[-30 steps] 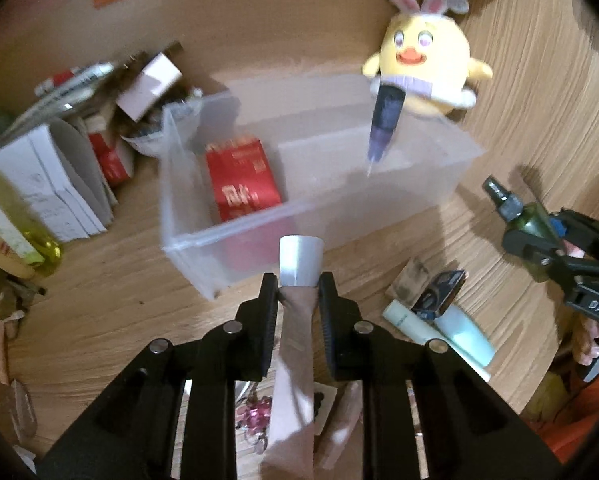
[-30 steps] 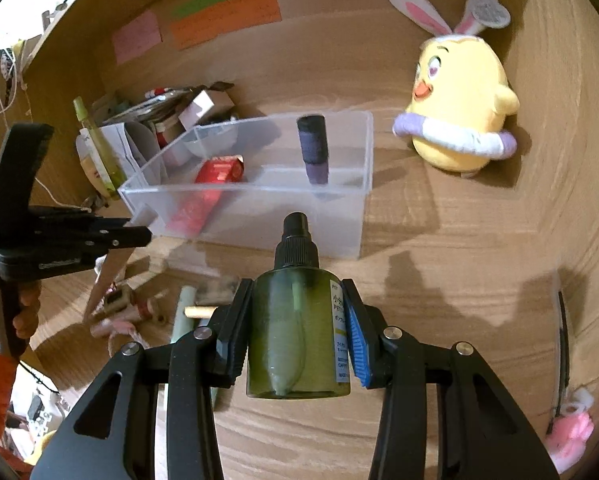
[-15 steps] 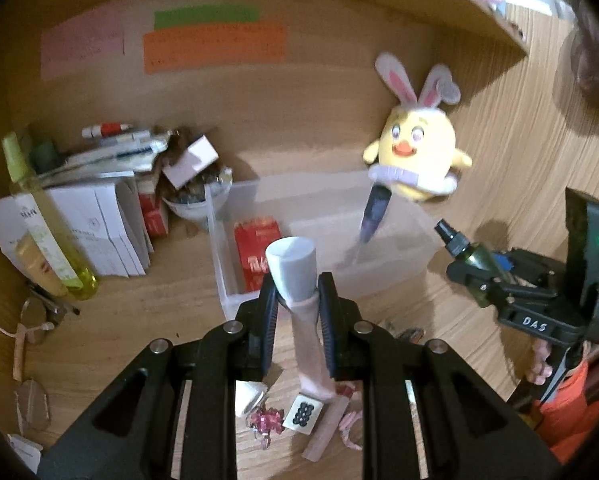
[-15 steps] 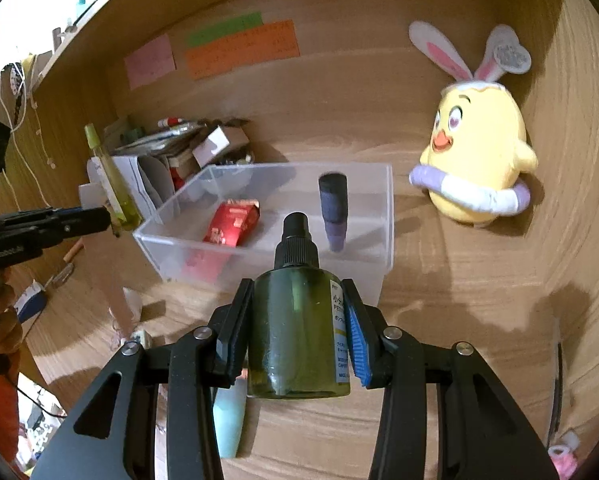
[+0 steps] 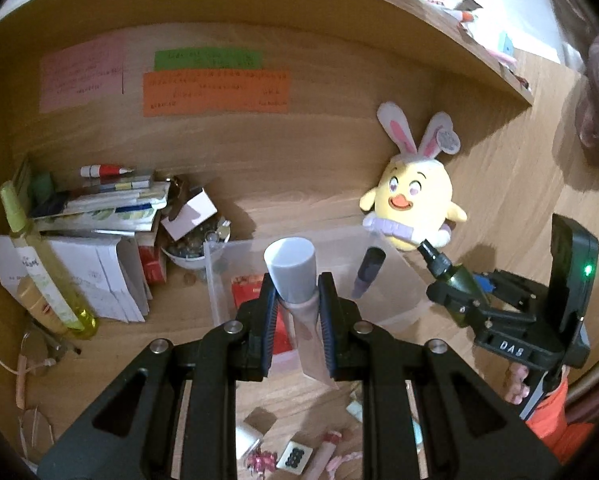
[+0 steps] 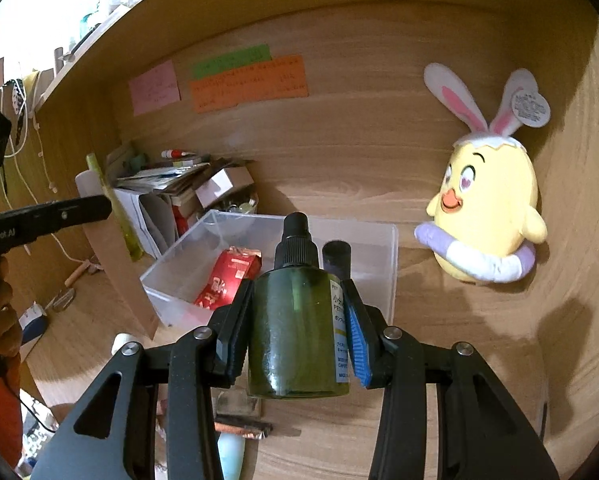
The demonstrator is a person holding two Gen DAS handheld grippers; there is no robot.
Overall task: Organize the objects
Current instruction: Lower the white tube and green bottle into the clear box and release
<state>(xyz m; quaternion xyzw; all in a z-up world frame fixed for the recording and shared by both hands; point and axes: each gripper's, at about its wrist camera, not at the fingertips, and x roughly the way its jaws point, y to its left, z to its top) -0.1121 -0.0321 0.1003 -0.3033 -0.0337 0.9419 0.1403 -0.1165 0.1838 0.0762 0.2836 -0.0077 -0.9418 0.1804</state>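
My left gripper (image 5: 295,308) is shut on a pinkish tube with a grey cap (image 5: 292,276), held cap-up above the desk. My right gripper (image 6: 297,312) is shut on a dark green spray bottle (image 6: 295,320) with a black nozzle; that bottle (image 5: 457,282) also shows at the right of the left wrist view. Ahead of both stands a clear plastic bin (image 6: 383,240) (image 5: 219,276) holding a red packet (image 6: 227,276) and a dark purple tube (image 6: 336,258). The left gripper (image 6: 79,210) reaches in from the left of the right wrist view.
A yellow plush chick with rabbit ears (image 6: 487,216) leans on the back wall to the right. Books, boxes and a yellow-green bottle (image 5: 43,272) crowd the left corner. Small loose items (image 5: 295,454) lie on the desk below the grippers. Coloured notes (image 5: 215,92) hang on the wall.
Both grippers have risen with their loads, so the bin now sits lower and farther off. The left view has tilted up toward the back wall and the shelf.
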